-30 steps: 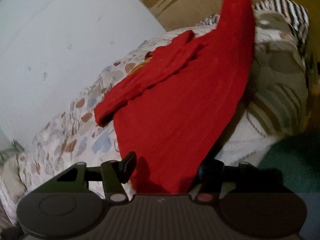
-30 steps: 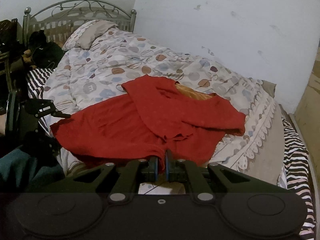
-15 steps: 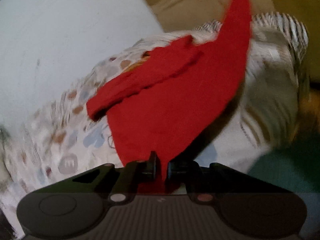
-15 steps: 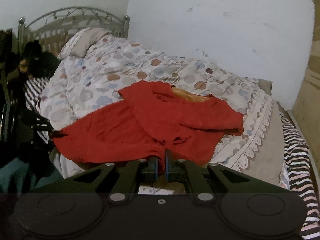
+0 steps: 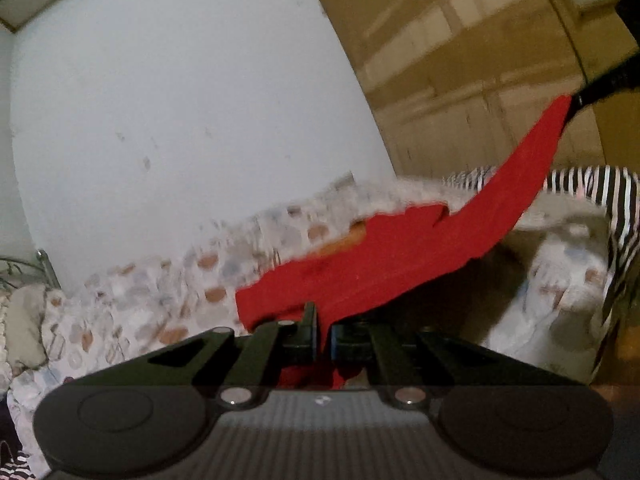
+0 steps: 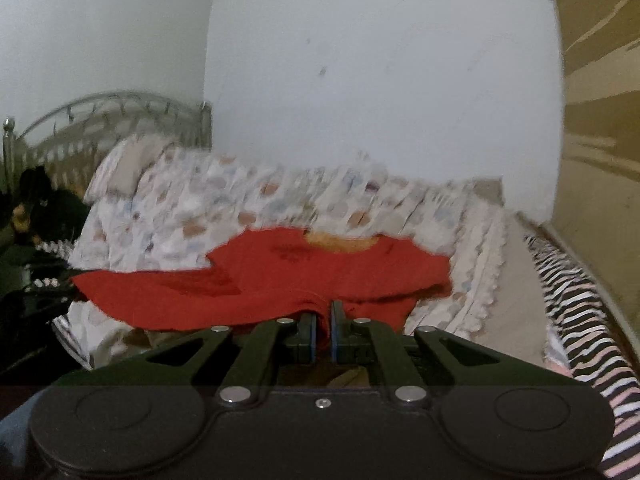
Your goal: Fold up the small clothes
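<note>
Both hand-held grippers, left [image 5: 325, 330] and right [image 6: 324, 330], clamp the red shirt's [image 6: 280, 280] near hem. Soft, light, droopy cloth; corners are the best grip.

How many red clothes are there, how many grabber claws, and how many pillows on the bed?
Red clothes: 1, the red shirt
Grabber claws: 2, the left gripper and the right gripper, both pinching the shirt
Pillows: 1, the pillow by the headboard
Total: 4
</note>
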{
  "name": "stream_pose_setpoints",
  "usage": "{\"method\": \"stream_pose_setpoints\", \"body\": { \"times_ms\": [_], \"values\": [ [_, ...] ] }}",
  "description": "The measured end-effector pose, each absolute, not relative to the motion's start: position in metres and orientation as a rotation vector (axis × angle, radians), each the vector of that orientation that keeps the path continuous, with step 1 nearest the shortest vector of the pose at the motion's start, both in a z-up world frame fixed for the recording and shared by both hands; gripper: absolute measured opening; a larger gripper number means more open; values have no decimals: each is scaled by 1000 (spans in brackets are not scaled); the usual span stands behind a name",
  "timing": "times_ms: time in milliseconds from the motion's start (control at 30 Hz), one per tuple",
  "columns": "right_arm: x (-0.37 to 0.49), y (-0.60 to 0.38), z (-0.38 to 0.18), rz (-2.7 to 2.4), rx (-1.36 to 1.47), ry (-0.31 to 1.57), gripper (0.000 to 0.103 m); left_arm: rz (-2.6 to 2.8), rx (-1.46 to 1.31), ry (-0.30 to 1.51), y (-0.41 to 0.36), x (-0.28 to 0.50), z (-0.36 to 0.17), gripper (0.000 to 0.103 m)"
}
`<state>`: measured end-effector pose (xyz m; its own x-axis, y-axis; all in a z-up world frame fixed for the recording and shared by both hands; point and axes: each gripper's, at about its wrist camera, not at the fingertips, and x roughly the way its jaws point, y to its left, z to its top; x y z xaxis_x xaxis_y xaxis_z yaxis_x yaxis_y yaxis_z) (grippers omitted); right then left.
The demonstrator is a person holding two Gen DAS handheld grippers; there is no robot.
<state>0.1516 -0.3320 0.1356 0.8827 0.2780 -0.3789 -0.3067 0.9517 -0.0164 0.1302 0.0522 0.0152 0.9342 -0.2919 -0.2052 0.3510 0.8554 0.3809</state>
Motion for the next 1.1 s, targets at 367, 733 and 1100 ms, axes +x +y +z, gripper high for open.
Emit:
{"method": "stream_pose_setpoints", "body": {
  "times_ms": [367, 733, 1100],
  "values": [
    [37, -340, 148, 270, -67, 288, 5, -412, 350, 130, 44, 24, 72, 4],
    [34, -342, 183, 287, -100, 226, 5, -450, 315, 257, 35, 84, 132, 5],
    [264, -357, 195, 247, -90, 370, 5, -391, 280, 574, 26, 328, 141, 5]
  ]
}}
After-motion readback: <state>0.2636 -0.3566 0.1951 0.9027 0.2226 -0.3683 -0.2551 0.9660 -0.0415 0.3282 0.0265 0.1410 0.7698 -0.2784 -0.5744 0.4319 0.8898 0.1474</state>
